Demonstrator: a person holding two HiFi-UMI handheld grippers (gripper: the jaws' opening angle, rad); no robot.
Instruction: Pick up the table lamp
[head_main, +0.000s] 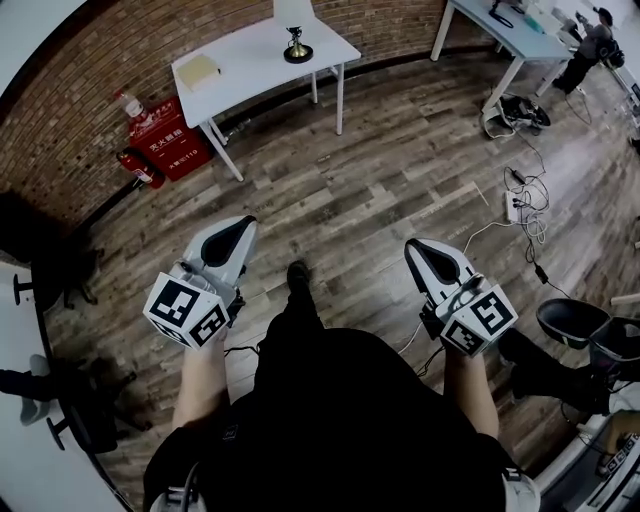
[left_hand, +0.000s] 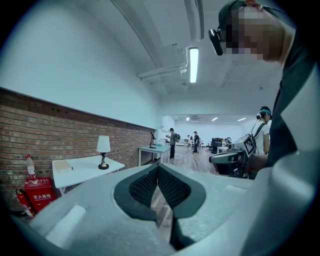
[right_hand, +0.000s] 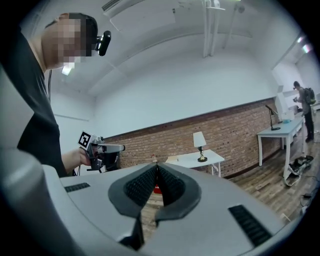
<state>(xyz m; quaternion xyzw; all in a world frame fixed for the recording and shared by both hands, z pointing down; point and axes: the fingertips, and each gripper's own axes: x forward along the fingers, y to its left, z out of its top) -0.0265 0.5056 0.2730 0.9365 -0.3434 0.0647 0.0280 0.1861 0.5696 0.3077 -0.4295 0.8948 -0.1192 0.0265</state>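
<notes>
Lamp (head_main: 297, 45): upright at the wall side of the table (head_main: 250, 60), untouched.
Left gripper (head_main: 236, 232): jaws together, empty, well short of the table.
Right gripper (head_main: 428, 255): jaws together, empty, likewise well short.
Progress: nothing done; approach, grasp and lift all remain.

Table lamp (head_main: 296, 38) stem gleams metallic; floor (head_main: 380, 190) is wood

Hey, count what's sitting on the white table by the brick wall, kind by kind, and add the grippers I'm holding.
On the white table:
table lamp: 1
flat pale block, a book or a box: 1
Held in the hands:
grippers: 2, the left gripper and the right gripper, both with jaws together and empty
Total: 4
</notes>
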